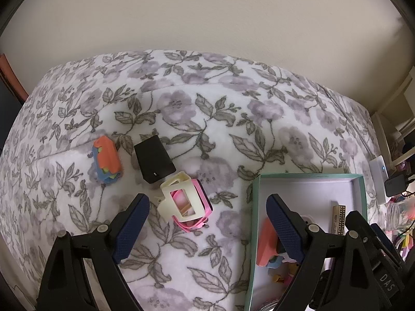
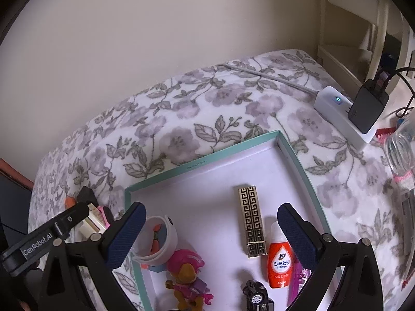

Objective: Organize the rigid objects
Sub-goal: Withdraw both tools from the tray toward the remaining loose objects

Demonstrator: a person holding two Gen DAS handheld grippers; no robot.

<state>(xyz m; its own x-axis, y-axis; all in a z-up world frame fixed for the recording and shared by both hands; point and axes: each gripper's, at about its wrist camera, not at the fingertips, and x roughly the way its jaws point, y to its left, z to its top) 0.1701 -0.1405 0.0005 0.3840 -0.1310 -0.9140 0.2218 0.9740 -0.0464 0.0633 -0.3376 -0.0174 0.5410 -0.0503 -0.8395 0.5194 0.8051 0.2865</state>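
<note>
The teal box (image 2: 298,160) lies on the floral bed (image 1: 207,108), holding a gold clip (image 2: 251,223) and an orange bottle (image 2: 278,264). Left of it lie a cream claw clip (image 1: 179,197) and a black charger (image 1: 154,159). Left gripper (image 1: 207,230): fingers spread, empty. Right gripper (image 2: 211,235): fingers spread, empty, over the box.

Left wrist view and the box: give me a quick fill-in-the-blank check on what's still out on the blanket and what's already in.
1. The cream hair claw rests on a ____ box.
2. The black block lies between the claw and the ____ and blue toy.
3. In the teal box, the red bottle has a ____ cap.
4. Both grippers hold ____.

Missing words: pink; orange; white; nothing
</note>
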